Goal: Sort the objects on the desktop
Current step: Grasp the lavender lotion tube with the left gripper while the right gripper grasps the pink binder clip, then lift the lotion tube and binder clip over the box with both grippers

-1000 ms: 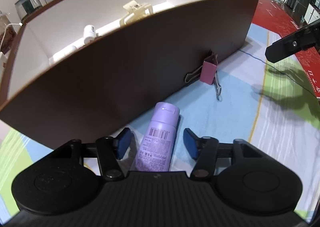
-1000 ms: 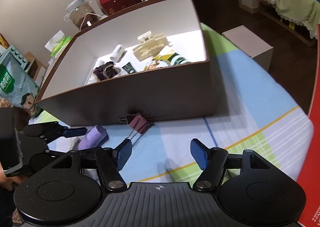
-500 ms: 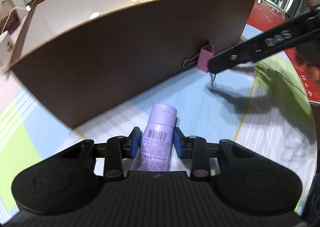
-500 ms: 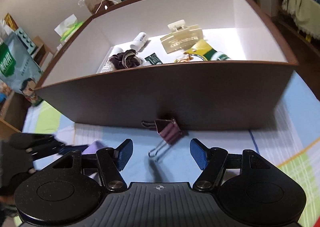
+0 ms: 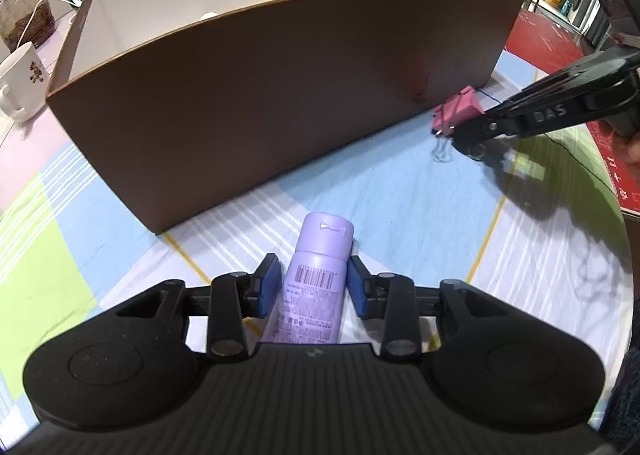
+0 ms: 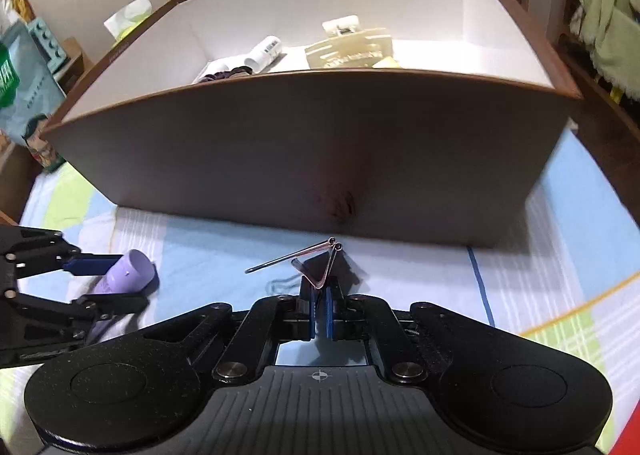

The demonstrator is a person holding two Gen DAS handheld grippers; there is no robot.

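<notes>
Checked cloth counter (image 5: 400, 191): left tongs (image 5: 311, 286) clamp purple bottle (image 5: 316, 279), right tongs (image 6: 319, 309) pinch binder clip (image 6: 320, 269); next, likely lift both into box (image 6: 304, 159).

Both grippers look like the same build: a chunky matte black body with a ribbed panel down the middle and a big round disc moulded in on each side, kinda speckled. On the left gripper (image 5: 312, 287) two black linkage arms run forward, each with a silver pivot screw near the body, ending in blue finger pads (image 5: 267, 285). The right gripper (image 6: 319, 313) has the same blue pads, plus a small white crosshair mark printed on the ribbed panel. From the left wrist view its black finger shows raised lettering reading "DAS".
</notes>
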